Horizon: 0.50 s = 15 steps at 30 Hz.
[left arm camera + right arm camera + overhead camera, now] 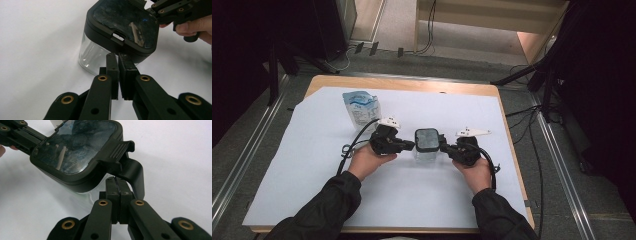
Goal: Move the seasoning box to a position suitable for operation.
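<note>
The clear container (426, 146) with its black clip-on lid (427, 139) is seen in the high view standing on the white sheet (312, 165) between the two tools, the left gripper (408, 146) at its left flank and the right gripper (445, 147) at its right flank. A blue-and-white pouch (361, 109) stands beyond the left gripper, well apart from the work.

In the left gripper view, that tool's jaws are seen clenched together with nothing between them, their tips set just under the lid (123, 26) rim, below a small latch notch (118, 37). Whether the tips touch the rim cannot be told. The transparent body (91, 56) sits directly ahead of the jaws, and the right gripper (153, 10) is met at the far corner of the lid.

In the right gripper view, the jaws are likewise pressed shut on nothing, tucked beneath the raised, ribbed locking flap (122, 151) of the lid (77, 147); the left gripper (30, 141) lies at the lid's far end.

As a judgement: the lid appears to be worked at its clips. If one closed tip is pushed harder than the other, the light container could be tipped or slid across the smooth sheet. A tip could also slip off a clip edge, and the flap could snap back.
</note>
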Each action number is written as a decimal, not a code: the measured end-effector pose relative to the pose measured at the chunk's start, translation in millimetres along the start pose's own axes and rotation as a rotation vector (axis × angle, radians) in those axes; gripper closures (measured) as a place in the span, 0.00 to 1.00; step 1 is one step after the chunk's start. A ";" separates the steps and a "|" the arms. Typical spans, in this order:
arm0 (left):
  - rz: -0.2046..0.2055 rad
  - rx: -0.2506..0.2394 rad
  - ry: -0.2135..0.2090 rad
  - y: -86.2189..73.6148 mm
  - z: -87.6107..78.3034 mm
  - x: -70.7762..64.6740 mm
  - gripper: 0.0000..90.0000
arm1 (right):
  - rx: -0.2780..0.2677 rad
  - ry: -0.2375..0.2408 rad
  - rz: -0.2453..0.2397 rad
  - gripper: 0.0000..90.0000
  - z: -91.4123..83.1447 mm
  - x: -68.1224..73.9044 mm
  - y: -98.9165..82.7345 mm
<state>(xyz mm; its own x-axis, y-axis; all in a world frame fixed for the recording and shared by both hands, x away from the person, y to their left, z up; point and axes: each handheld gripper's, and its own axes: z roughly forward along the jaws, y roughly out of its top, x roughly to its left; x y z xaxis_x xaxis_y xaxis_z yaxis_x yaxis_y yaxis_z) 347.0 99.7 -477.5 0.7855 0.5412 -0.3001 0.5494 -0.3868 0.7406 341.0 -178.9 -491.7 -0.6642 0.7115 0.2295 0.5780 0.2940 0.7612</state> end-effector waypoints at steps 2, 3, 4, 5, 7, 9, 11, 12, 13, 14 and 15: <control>0.004 0.002 -0.001 -0.2 0.0 -0.3 0.98 | 0.002 -0.002 -0.005 1.00 -0.3 -0.1 0.2; 0.005 0.004 -0.001 -0.5 -0.1 -0.2 0.98 | 0.003 -0.002 -0.004 1.00 -0.4 0.0 0.2; 0.003 0.006 -0.002 -1.0 -0.2 0.1 0.98 | 0.004 -0.001 -0.006 1.00 -0.2 -0.1 0.2; 0.003 0.010 0.001 -1.3 -0.5 0.6 0.97 | 0.008 0.004 -0.007 1.00 0.1 0.2 0.4; 0.003 0.016 -0.004 -2.0 -1.5 2.7 0.93 | 0.017 0.003 -0.015 1.00 0.7 0.9 0.6; 0.012 0.028 -0.006 -2.5 -2.8 3.3 0.89 | 0.022 0.008 -0.022 1.00 0.3 0.3 1.0; 0.026 0.030 -0.011 -3.5 -4.5 4.0 0.85 | 0.025 0.016 -0.016 1.00 -0.9 -0.9 1.4; 0.033 0.033 -0.023 -3.8 -5.9 5.5 0.83 | 0.029 0.025 -0.014 0.98 -1.3 -1.7 1.6; 0.031 0.039 -0.030 -3.8 -7.0 6.7 0.80 | 0.033 0.028 -0.016 0.96 -2.1 -2.5 1.7; 0.034 0.041 -0.031 -3.9 -7.9 7.7 0.77 | 0.037 0.035 -0.021 0.95 -3.2 -3.2 1.8; 0.030 0.039 -0.035 -4.0 -8.4 8.3 0.74 | 0.036 0.041 -0.028 0.92 -3.9 -3.8 1.8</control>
<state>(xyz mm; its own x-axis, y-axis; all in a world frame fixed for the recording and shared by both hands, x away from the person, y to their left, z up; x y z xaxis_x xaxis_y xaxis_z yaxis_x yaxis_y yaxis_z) 349.0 112.0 -478.0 0.8112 0.5024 -0.2992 0.5353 -0.4320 0.7259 342.6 -183.6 -488.8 -0.6987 0.6762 0.2336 0.5751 0.3367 0.7456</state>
